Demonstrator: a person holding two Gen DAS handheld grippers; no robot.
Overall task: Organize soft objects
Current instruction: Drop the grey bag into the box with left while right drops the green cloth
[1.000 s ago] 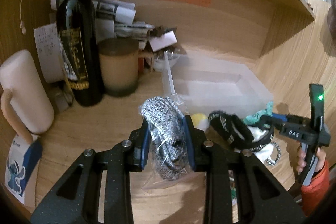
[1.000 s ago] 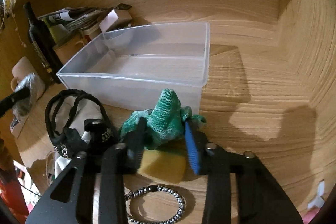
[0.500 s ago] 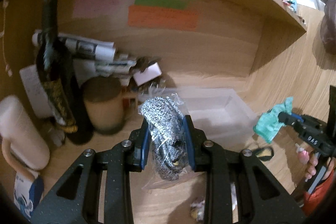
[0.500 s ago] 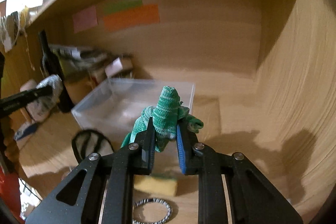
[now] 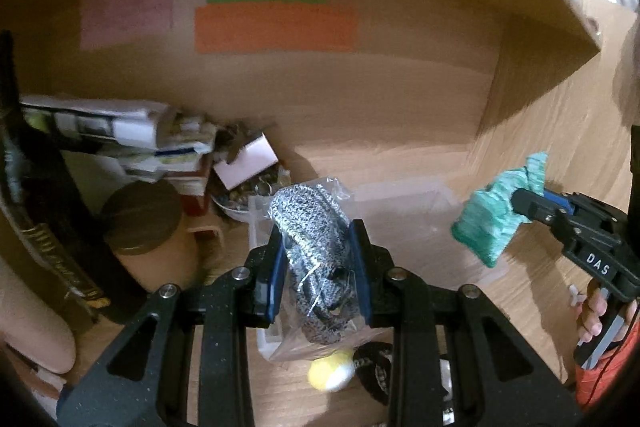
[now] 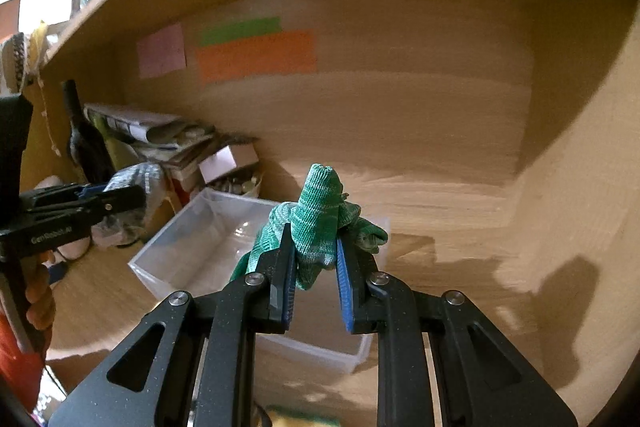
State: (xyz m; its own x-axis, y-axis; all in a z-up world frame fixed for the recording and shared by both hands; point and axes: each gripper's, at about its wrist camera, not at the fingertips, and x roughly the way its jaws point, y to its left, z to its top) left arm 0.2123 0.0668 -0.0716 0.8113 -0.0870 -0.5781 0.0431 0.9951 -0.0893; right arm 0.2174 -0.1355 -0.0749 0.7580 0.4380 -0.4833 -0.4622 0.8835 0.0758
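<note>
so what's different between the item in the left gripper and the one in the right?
The left gripper holds a grey-and-white knit bundle; the right gripper holds a green knit cloth. The grey bundle is wrapped in a clear plastic bag, while the green cloth is bare. The bundle looks compact; the cloth droops loosely over the fingers. Both are soft knits, clamped and lifted near the clear bin.

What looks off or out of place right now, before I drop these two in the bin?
Nothing looks spilled or damaged. The left gripper holds the bagged grey knit item and the right gripper the green knit cloth, both lifted near the clear plastic bin. Only the leaning paper stack at back left looks untidy.
</note>
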